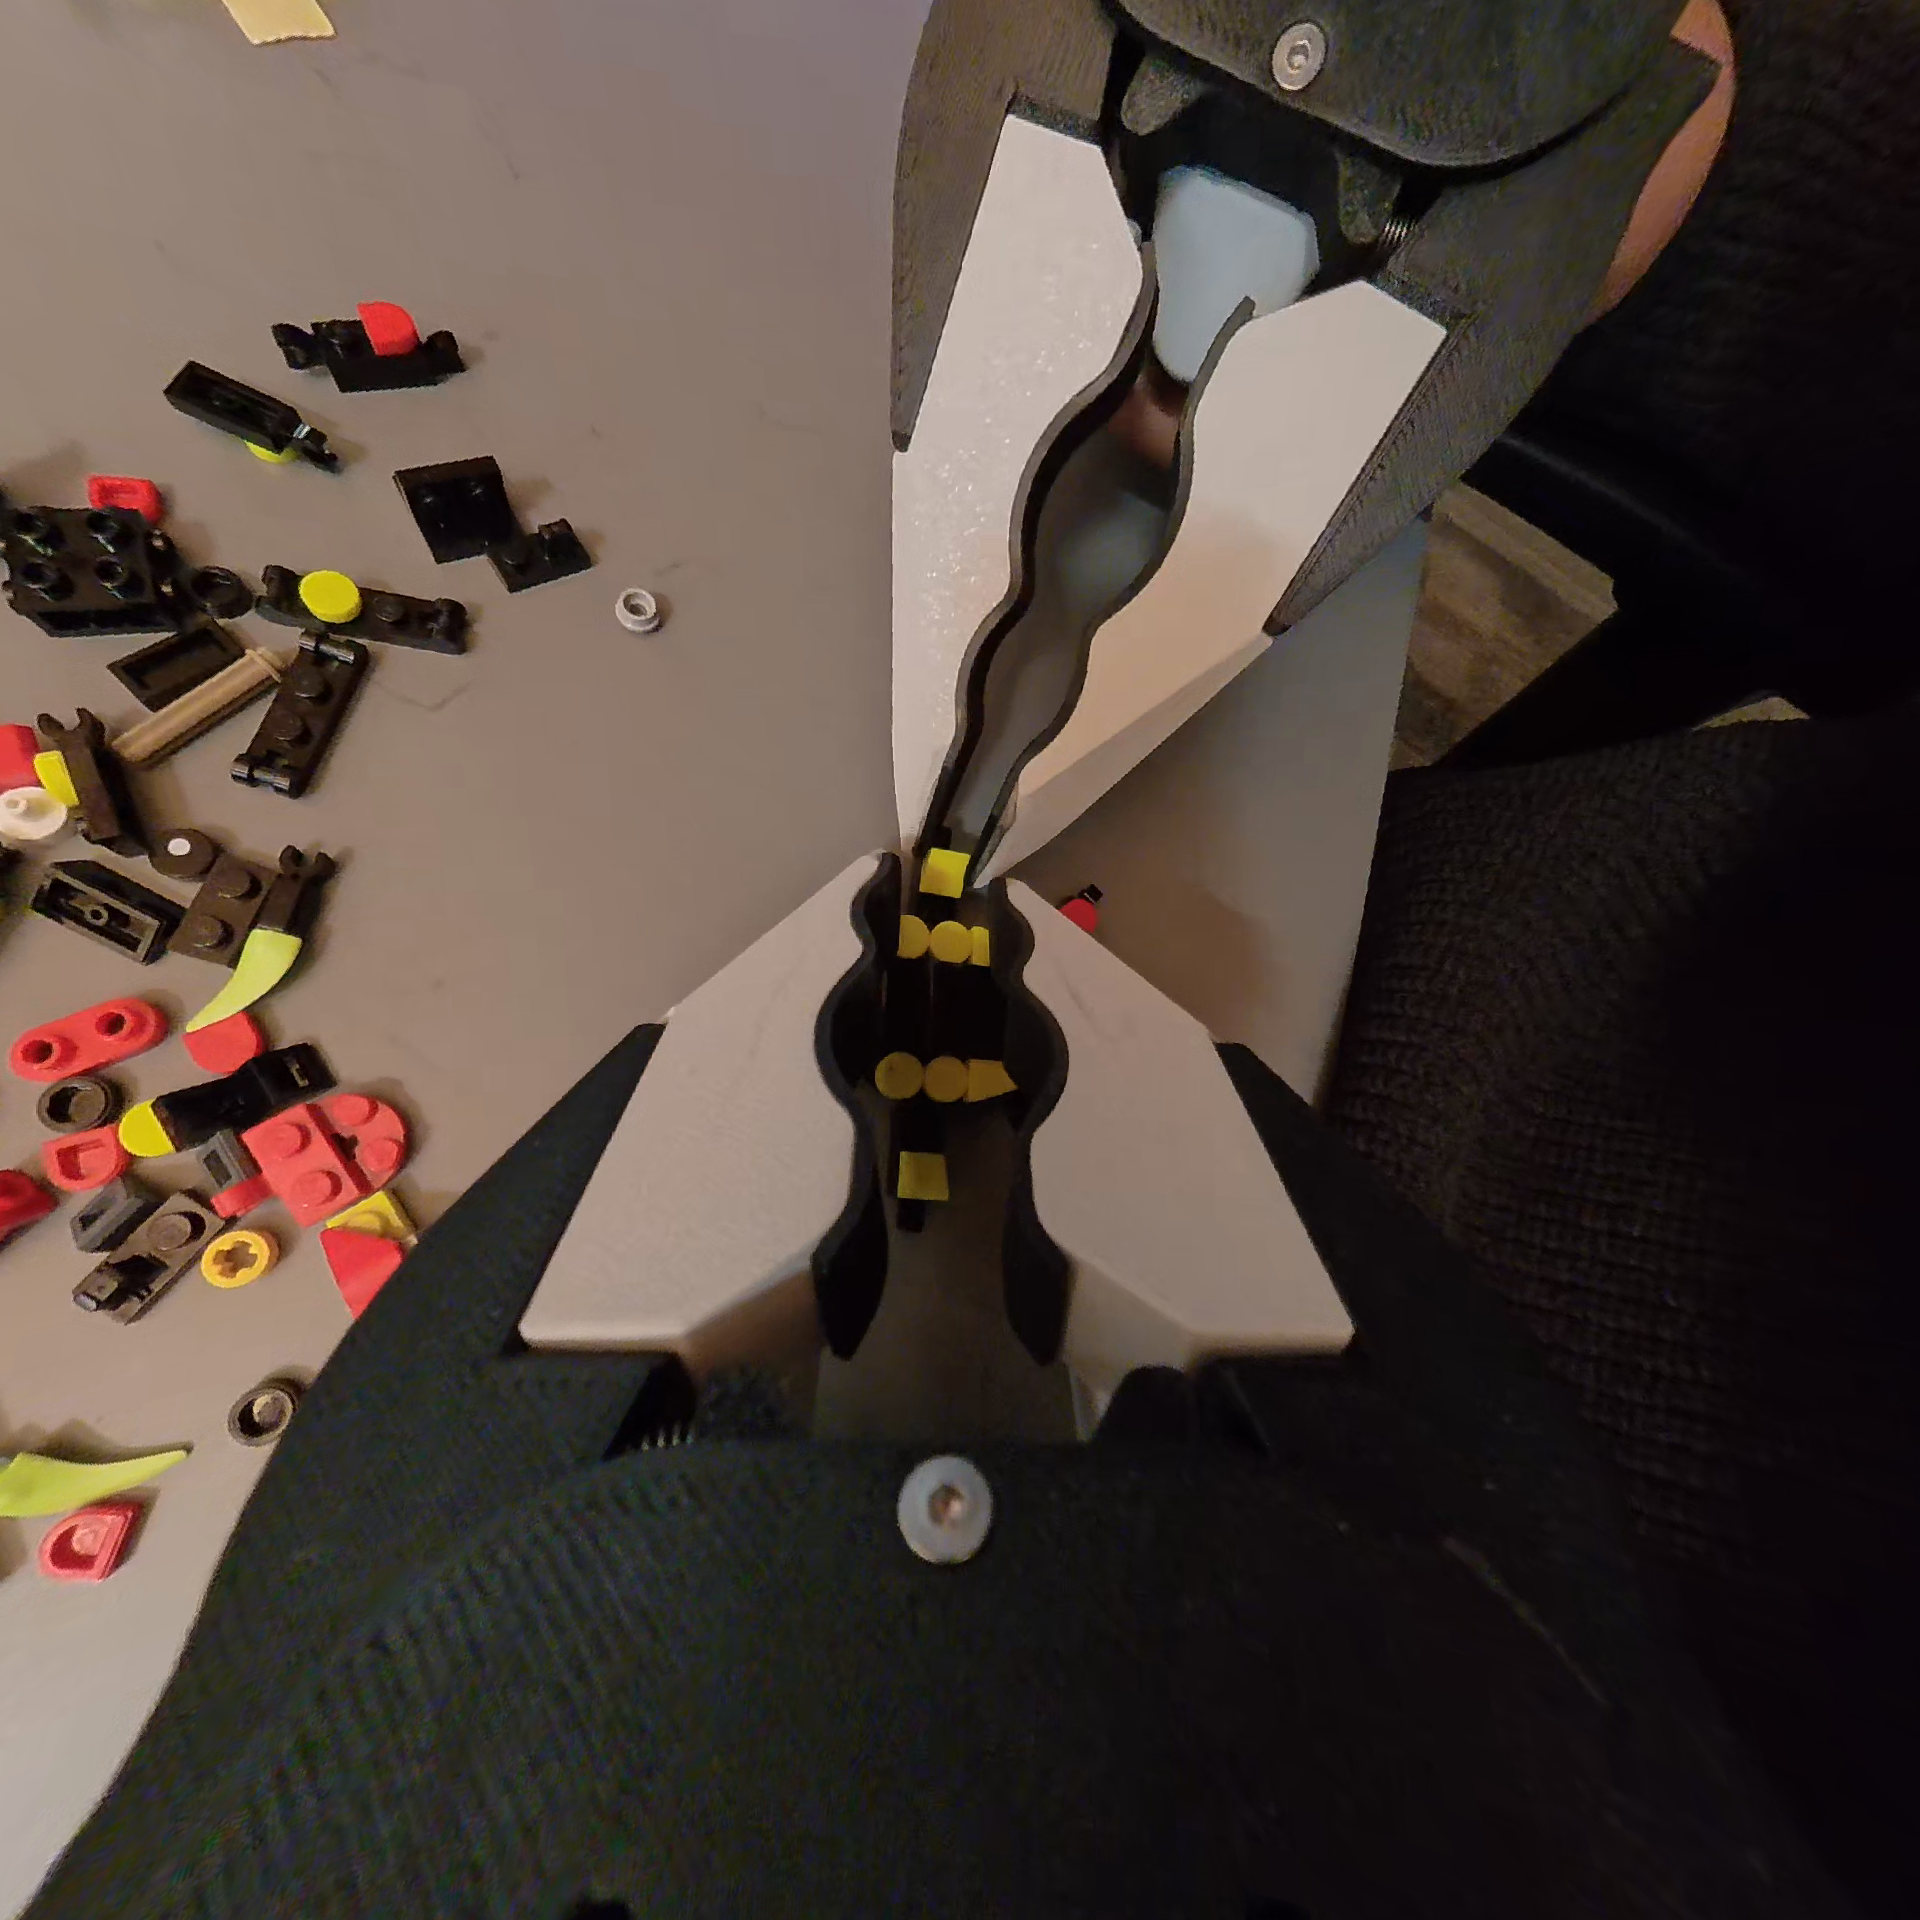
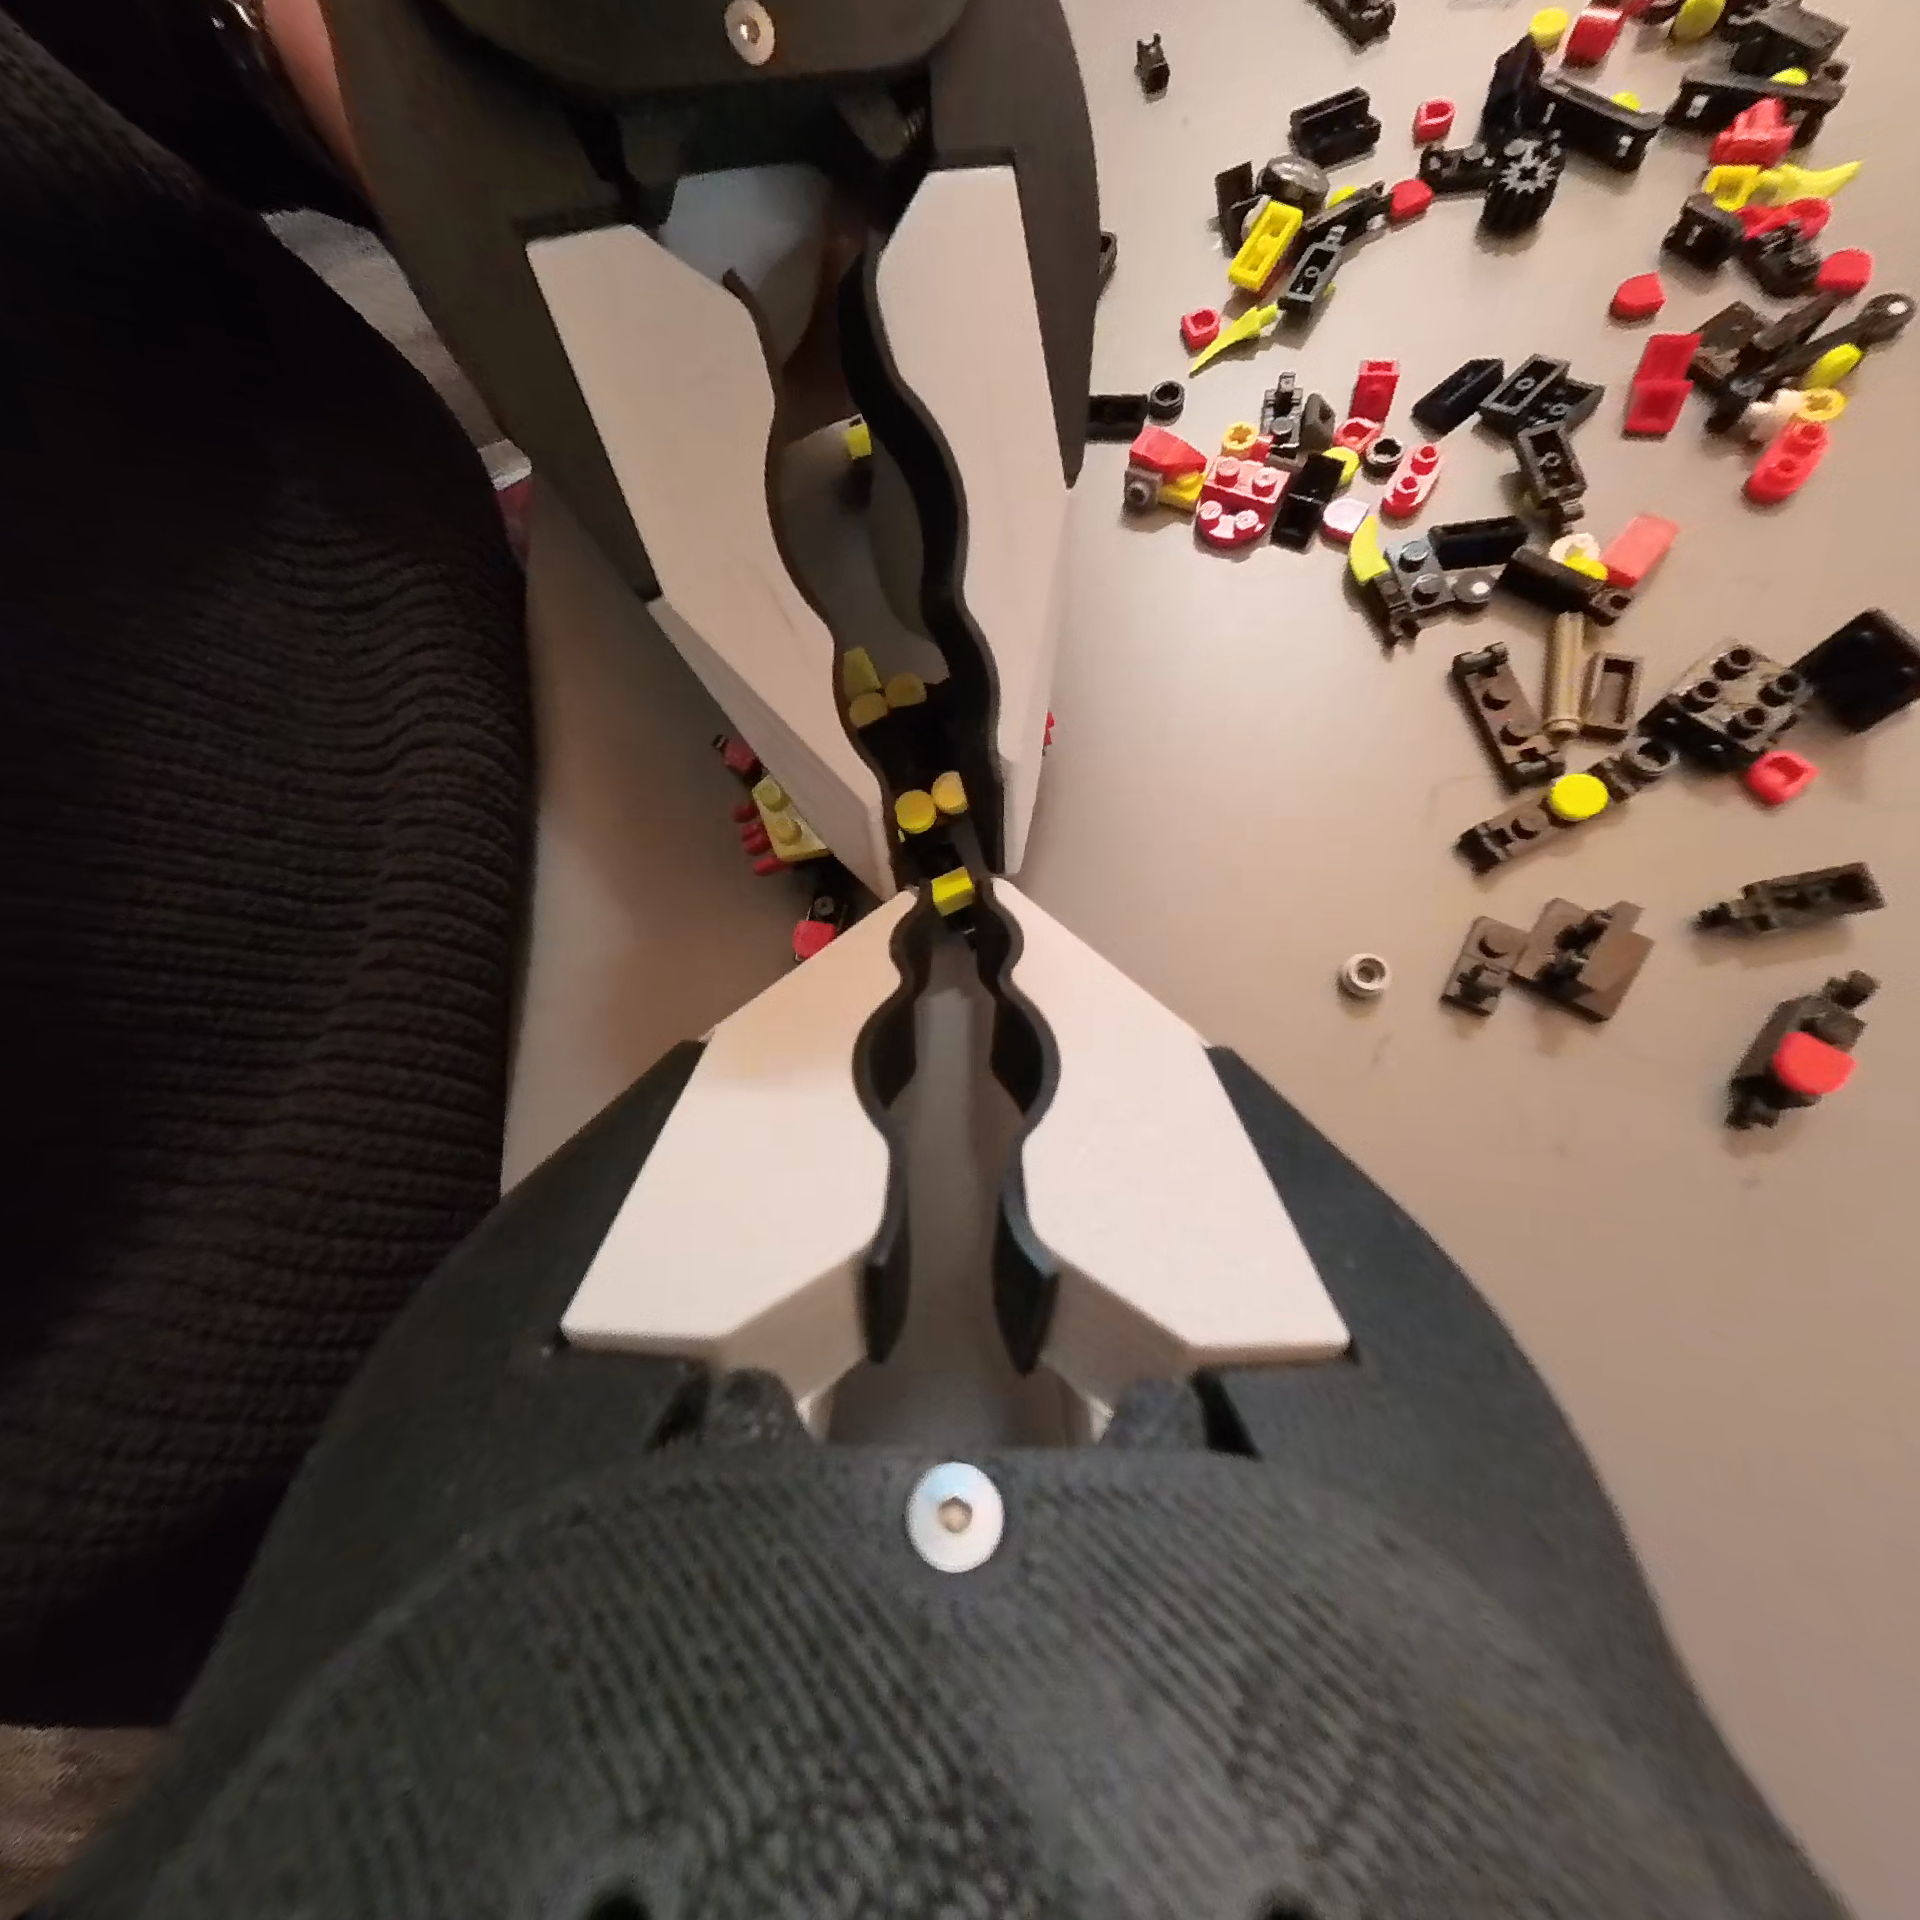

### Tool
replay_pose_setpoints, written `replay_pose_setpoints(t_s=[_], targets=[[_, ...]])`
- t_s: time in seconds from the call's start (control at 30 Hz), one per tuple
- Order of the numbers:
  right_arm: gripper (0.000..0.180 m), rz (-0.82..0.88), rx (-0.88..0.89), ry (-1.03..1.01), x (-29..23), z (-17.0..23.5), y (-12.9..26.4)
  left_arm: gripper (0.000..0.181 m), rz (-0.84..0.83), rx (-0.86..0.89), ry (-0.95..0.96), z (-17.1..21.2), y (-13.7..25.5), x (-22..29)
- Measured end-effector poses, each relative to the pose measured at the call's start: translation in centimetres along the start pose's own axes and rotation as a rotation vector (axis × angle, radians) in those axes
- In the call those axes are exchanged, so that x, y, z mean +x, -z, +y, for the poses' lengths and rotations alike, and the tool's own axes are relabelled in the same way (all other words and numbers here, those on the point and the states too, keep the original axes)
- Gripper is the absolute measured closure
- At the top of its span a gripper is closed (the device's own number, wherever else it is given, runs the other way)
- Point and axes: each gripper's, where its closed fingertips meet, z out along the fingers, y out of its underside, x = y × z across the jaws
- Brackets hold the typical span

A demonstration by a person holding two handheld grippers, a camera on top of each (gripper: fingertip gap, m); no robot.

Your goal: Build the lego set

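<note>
The left hand-held gripper (image 1: 940,1039) is clamped on a long black lego piece (image 1: 930,1018) with small yellow bits on it. The piece lies between its fingers, up off the table (image 1: 623,208). The right hand-held gripper (image 2: 951,914) comes at it nose to nose, and its tips pinch the end of the piece at one yellow square (image 2: 952,891). So both grippers hold the same small thing, above the table edge and close to a person's dark clothes (image 2: 208,727). This could go wrong in a few ways. If one side pushes crooked, the piece might bend and snap apart. If the right tips squeeze only the yellow square, it might pop off and fly away. It could drop on the clothes or the floor, where it is hard to find. The loose pile (image 1: 156,831) of red, black and yellow bricks sits well off to the side.
</note>
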Motion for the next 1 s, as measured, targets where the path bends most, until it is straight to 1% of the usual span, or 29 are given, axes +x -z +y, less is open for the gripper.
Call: replay_pose_setpoints(t_s=[0.13,0.2,0.27,0.4,0.5,0.6,0.77,0.9,0.93,1.0], targets=[[0.173,0.022,-0.011,0.038,0.1,0.2,-0.2,0.165,0.046,0.028,0.031,-0.3,0.3,0.2],[0.173,0.038,-0.016,0.054,0.1,0.3,-0.1,0.163,0.124,0.106,0.097,-1.6,1.4,0.8],[0.173,0.038,-0.018,0.052,0.1,0.4,-0.1,0.161,0.156,0.188,0.167,-2.8,3.1,0.2],[0.173,0.024,-0.003,0.031,0.1,0.3,0.1,0.161,0.072,0.283,0.226,-3.0,6.6,-2.8],[0.171,0.028,0.024,0.028,0.2,-0.1,0.4,0.160,0.023,0.320,0.251,-2.5,8.6,-4.0],[0.168,0.043,0.031,0.028,0.4,-0.2,0.5,0.160,-0.021,0.312,0.243,-1.4,9.4,-4.2],[0.167,0.092,0.061,0.017,0.7,-0.4,1.0,0.160,-0.045,0.254,0.188,0.5,9.3,-3.3],[0.175,0.072,0.137,-0.072,-0.7,-1.1,1.8,0.159,-0.048,0.202,0.123,1.3,8.9,-2.7],[0.175,0.083,0.159,-0.081,-1.0,-1.4,2.0,0.158,-0.039,0.195,0.108,1.2,8.7,-2.5],[0.173,0.161,0.187,-0.075,-0.8,-1.7,2.5,0.153,-0.025,0.191,0.082,0.8,8.5,-2.3]])
